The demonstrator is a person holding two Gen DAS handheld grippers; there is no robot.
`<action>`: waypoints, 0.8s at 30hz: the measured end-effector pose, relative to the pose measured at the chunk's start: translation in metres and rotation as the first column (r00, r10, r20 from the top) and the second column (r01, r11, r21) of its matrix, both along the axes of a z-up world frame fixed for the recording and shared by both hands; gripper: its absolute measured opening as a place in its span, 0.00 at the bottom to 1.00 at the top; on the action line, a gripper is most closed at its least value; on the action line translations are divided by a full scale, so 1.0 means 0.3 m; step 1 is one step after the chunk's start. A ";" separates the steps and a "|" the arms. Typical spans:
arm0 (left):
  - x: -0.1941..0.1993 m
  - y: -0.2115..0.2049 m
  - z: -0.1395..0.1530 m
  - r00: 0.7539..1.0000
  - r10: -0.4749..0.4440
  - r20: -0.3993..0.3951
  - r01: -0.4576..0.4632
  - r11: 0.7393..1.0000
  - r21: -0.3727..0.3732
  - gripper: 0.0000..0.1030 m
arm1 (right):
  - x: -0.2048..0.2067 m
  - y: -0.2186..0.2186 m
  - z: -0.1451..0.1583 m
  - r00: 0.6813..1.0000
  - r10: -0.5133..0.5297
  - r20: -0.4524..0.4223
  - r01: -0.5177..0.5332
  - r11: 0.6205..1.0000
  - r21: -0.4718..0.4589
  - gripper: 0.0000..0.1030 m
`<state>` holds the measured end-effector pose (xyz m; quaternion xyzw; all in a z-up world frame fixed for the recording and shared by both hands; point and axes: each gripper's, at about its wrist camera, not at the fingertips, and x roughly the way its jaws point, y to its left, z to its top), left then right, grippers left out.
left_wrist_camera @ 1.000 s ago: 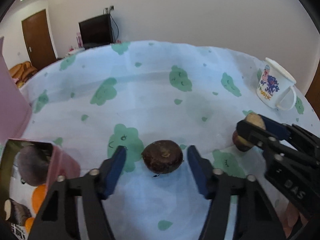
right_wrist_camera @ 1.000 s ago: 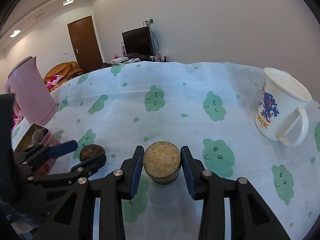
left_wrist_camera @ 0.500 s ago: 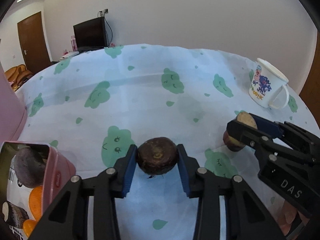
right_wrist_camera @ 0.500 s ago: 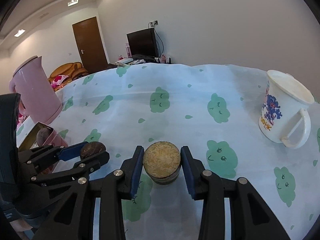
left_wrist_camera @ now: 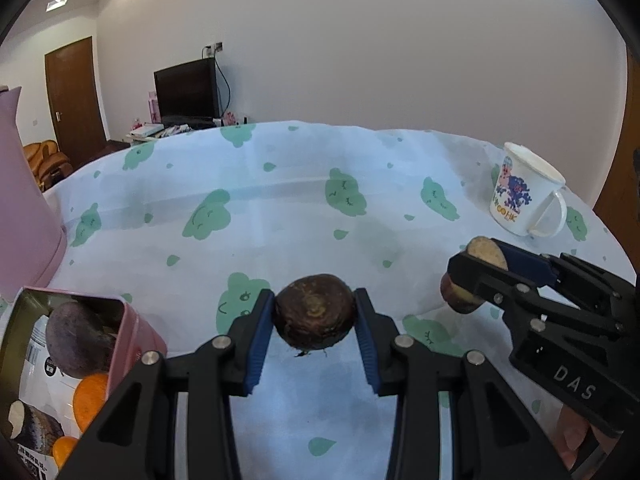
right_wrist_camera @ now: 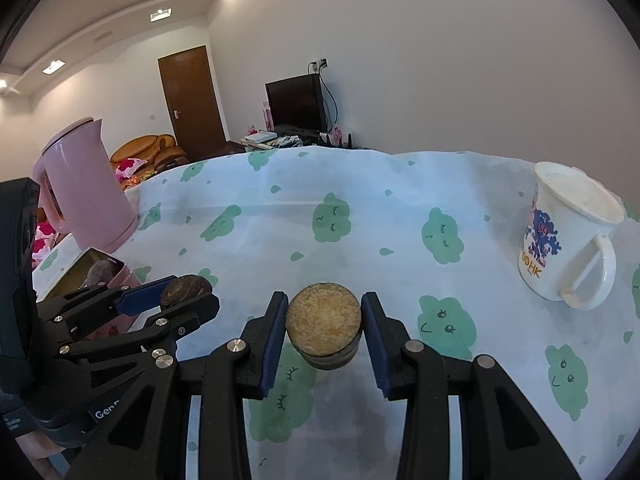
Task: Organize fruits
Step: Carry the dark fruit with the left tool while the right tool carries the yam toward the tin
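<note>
Evidently each hand has its own piece to carry. The left gripper point(left_wrist_camera: 315, 334) has its blue pads pressed against both sides of a round, dark brown rough-skinned fruit point(left_wrist_camera: 315, 317), which seems lifted just off the cloth, a shadow lying below it. The right gripper point(right_wrist_camera: 324, 334) clamps a short, tan-topped cut piece with a dark rind point(right_wrist_camera: 324, 330) the same way, flat face up (probably so that it sits steady between the pads). Both point toward the open pink rectangular tin point(left_wrist_camera: 124, 332) at the left edge, which already holds a dark purple root and orange pieces; I judge that is where these two are bound.

The table wears a pale blue cloth printed with green cloud faces point(left_wrist_camera: 304, 216). A white cartoon-printed mug point(right_wrist_camera: 568, 240) stands well apart on the right, a tall pink plastic kettle point(right_wrist_camera: 86, 196) on the left beyond the tin. Behind are white walls, a dark television point(right_wrist_camera: 295, 102) and a brown wooden door point(right_wrist_camera: 192, 100).
</note>
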<state>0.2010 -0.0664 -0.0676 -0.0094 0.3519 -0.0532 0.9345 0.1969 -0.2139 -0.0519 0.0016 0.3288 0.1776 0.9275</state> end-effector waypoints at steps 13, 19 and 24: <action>-0.034 -0.006 0.021 0.998 0.003 0.063 -0.004 1.000 0.019 0.40 | -0.021 -0.002 0.013 0.999 0.006 0.036 -0.007 1.000 0.009 0.39; -0.043 -0.008 0.027 0.997 0.003 0.082 -0.005 1.000 0.022 0.40 | -0.026 -0.006 0.018 0.999 0.005 0.048 -0.006 1.000 0.014 0.39; -0.052 -0.010 0.034 0.995 0.000 0.100 -0.003 1.000 0.026 0.40 | -0.034 -0.008 0.022 0.998 0.007 0.062 -0.007 1.000 0.014 0.39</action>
